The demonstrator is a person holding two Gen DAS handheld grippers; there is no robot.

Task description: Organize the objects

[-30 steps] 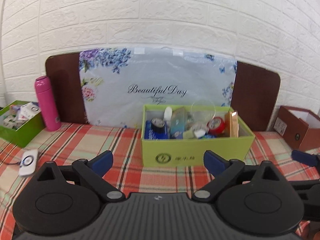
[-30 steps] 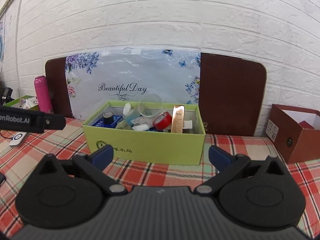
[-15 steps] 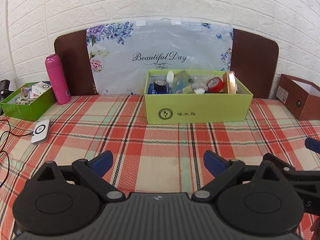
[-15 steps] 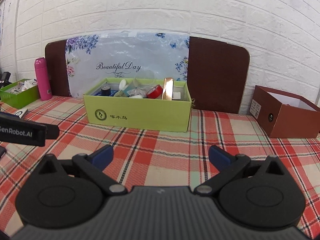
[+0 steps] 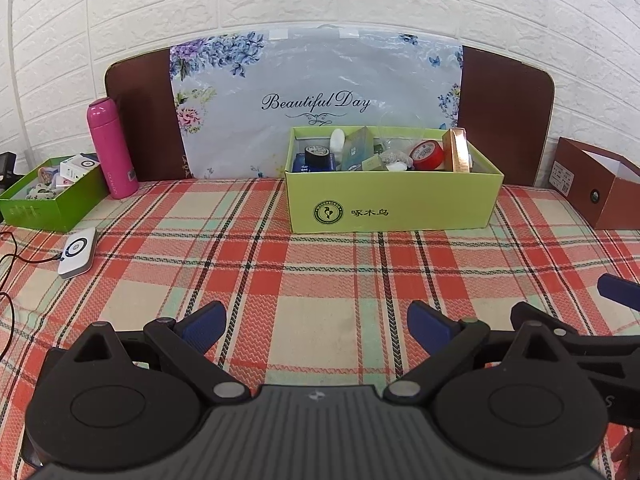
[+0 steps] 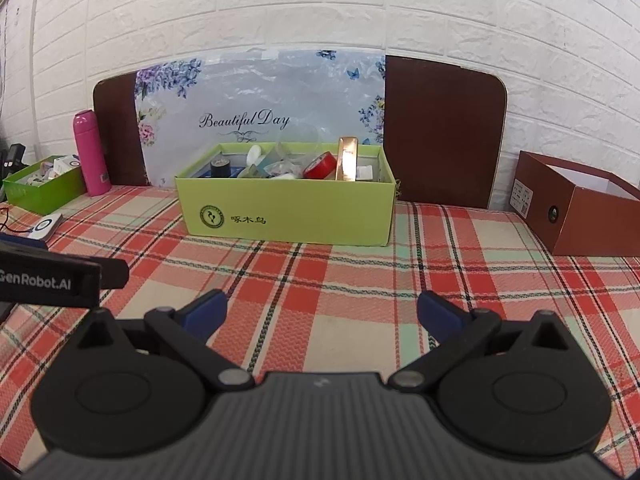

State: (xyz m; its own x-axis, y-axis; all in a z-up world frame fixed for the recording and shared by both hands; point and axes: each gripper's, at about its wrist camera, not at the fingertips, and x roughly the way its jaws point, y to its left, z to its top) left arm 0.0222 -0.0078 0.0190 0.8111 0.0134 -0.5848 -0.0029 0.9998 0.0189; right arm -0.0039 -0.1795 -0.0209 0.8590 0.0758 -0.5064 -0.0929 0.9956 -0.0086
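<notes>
Both hand-held grippers, left (image 5: 316, 322) and right (image 6: 322, 312), have withdrawn from the green box (image 5: 394, 200), open and empty, indicating sorting has finished or paused.

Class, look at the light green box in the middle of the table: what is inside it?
Inside the light green box: a red tape roll, a black tape roll, an upright gold carton, a teal packet and small white items. Anything beneath them is hidden by the clutter and front wall.

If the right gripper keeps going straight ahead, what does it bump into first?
Probably the front wall of the light green cardboard box. The open right gripper points over bare plaid tablecloth toward it; its height is unclear.
</notes>
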